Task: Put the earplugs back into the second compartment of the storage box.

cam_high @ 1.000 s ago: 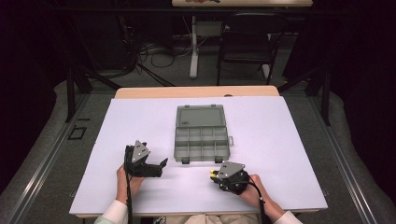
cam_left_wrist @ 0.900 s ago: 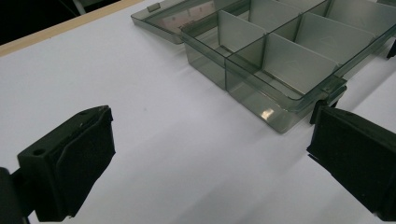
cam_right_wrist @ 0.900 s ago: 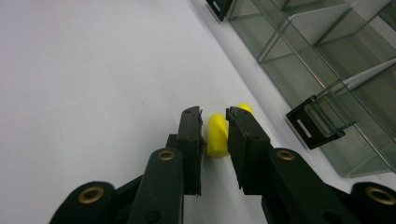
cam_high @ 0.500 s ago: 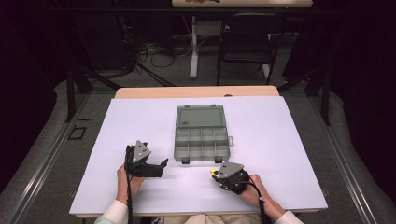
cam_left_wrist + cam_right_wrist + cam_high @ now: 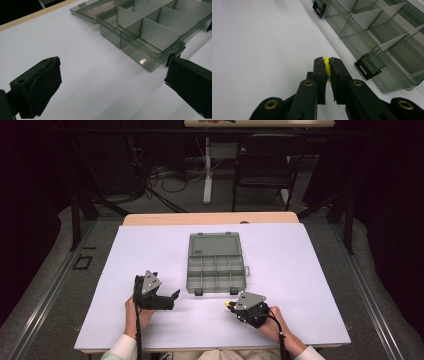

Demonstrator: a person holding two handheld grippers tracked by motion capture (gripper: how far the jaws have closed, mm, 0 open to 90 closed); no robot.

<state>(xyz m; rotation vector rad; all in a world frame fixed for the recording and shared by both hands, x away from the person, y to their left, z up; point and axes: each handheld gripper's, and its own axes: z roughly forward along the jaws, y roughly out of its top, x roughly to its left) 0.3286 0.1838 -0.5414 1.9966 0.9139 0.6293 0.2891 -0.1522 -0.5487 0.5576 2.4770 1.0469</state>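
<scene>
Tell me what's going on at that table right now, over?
Left gripper open, empty, on the table. Right gripper shut on a yellow piece, near the open box. Compartments look empty. Nothing in the way.

Left gripper [image 5: 167, 299] rests with fingers [image 5: 37, 87] spread wide; right gripper [image 5: 231, 305] has fingers [image 5: 320, 75] pinched together.

No readable text, label, brand or number appears anywhere, neither on the compartment box [image 5: 216, 262] nor on the table [image 5: 310, 270]
</scene>
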